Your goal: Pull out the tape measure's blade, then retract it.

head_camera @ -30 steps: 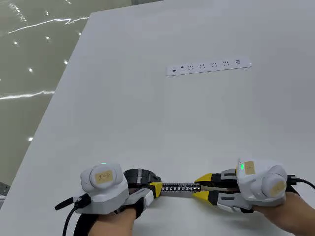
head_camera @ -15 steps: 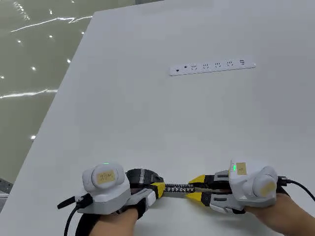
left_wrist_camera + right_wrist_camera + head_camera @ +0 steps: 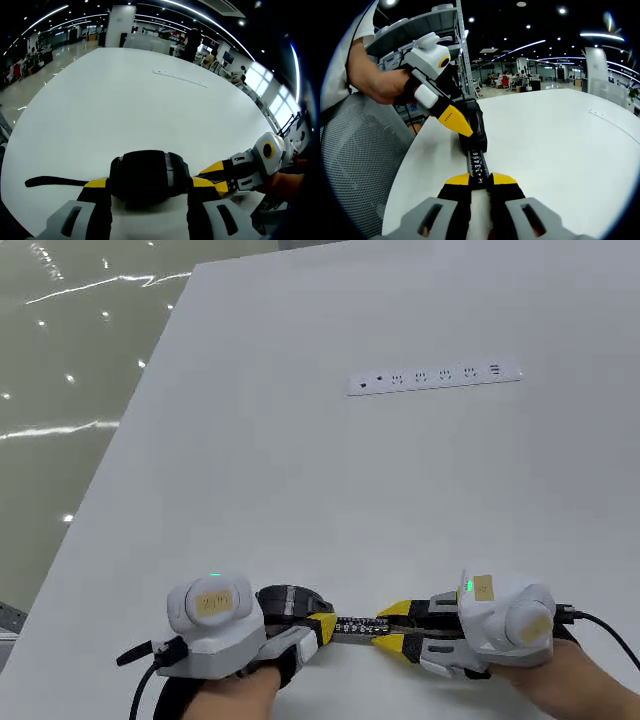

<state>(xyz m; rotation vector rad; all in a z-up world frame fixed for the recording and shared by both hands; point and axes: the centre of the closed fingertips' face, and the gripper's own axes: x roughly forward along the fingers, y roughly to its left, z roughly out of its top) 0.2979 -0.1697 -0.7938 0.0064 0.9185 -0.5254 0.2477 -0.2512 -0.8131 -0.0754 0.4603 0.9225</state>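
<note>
A black tape measure rests on the white table near its front edge, clamped in my left gripper. In the left gripper view its case fills the space between the yellow-tipped jaws. A short stretch of dark blade with white numerals runs right from the case. My right gripper is shut on the blade's end. The right gripper view shows the blade leading from my closed jaws to the case, with the left gripper beyond it.
A white power strip lies flat further back on the table, also visible as a thin bar in the left gripper view. The table's left edge drops to a glossy floor. A mesh chair stands beside the table.
My right gripper has moved left toward the case, and the exposed blade between the grippers has grown shorter. The left gripper has stayed in place.
</note>
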